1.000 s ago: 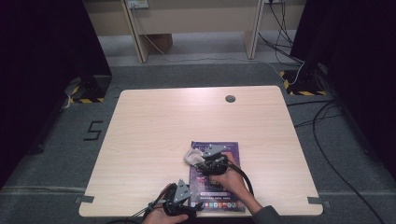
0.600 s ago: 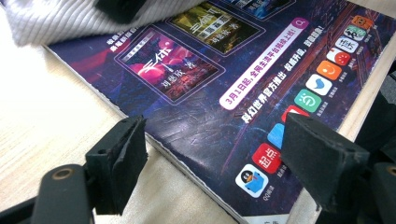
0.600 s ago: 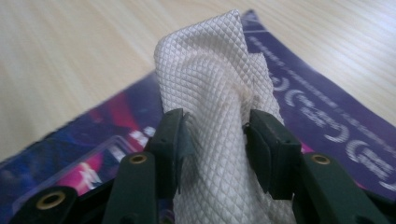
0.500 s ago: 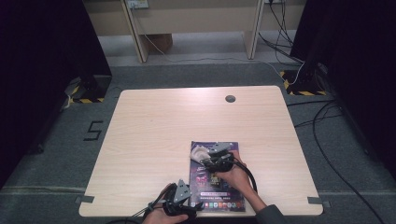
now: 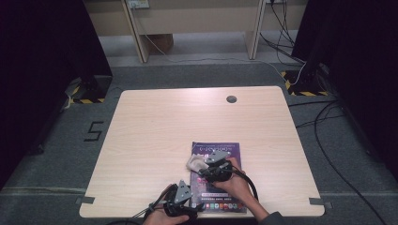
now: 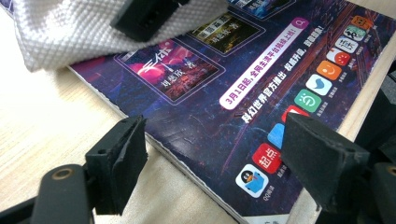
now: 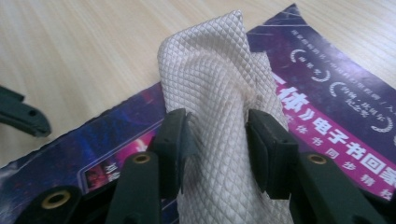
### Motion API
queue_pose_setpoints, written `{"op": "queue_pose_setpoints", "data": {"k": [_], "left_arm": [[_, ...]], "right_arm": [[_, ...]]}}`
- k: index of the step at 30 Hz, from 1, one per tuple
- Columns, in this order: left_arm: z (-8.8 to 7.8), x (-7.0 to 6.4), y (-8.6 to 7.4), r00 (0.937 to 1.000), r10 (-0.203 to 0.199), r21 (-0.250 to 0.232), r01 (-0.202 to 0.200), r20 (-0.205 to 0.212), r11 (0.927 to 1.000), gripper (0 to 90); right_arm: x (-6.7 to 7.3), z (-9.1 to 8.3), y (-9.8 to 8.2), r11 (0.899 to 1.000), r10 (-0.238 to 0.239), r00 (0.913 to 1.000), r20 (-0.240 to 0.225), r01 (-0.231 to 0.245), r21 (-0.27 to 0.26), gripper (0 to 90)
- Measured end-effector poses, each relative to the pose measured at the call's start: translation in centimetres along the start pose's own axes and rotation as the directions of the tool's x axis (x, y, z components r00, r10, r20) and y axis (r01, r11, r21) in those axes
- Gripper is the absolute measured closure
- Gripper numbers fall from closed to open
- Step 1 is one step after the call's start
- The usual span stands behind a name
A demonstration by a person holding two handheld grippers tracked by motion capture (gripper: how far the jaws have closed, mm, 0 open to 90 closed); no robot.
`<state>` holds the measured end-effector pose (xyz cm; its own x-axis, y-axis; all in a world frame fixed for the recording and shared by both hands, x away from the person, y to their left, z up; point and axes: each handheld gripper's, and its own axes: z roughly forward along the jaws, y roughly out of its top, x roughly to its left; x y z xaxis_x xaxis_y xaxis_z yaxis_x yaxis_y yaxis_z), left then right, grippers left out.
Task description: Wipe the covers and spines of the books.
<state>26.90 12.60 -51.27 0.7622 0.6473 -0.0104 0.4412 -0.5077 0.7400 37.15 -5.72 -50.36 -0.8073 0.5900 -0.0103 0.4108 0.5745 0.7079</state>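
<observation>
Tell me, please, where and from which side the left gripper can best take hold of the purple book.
Judging from its pose, at the near left edge of the purple book, coming in level from the side. It lies flat on the table, so only its thin edge offers a grip; the left gripper already straddles that corner, jaws open.

The cloth is cream with a fine diamond weave. The book has a dark purple cover with pink banners, white lettering and coloured icons. The table is pale wood grain.

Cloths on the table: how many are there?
1. The cream quilted cloth lies bunched on the purple magazine near the table's front edge, pinched by the right hand-held gripper. None other visible.
</observation>
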Motion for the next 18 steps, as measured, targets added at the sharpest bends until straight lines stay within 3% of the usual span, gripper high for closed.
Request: {"op": "queue_pose_setpoints", "data": {"k": [9, 12, 14, 18], "left_arm": [[0.0, 0.0, 0.0, 1.0, -0.001, -0.001, 0.001, -0.001, 1.0, 21.7], [0.0, 0.0, 0.0, 1.0, 0.003, 0.001, -0.003, -0.001, 1.0, 21.7], [0.0, 0.0, 0.0, 1.0, 0.003, 0.0, -0.003, 0.001, 1.0, 21.7], [0.0, 0.0, 0.0, 1.0, 0.0, -0.002, 0.0, 0.001, 1.0, 21.6]], "right_arm": [[-0.5, -0.3, -0.2, 1.0, -0.004, 1.0, -0.005, 0.004, 0.01, 57.7], [-1.3, -0.9, -0.6, 1.0, 0.018, 0.9996, 0.019, -0.019, 0.016, 57.5], [-2.7, -1.6, -1.3, 0.999, 0.048, 0.9974, 0.053, -0.049, 0.017, 57.5], [-4.5, -2.7, -2.3, 0.995, 0.097, 0.9897, 0.106, -0.099, 0.015, 57.5]]}}
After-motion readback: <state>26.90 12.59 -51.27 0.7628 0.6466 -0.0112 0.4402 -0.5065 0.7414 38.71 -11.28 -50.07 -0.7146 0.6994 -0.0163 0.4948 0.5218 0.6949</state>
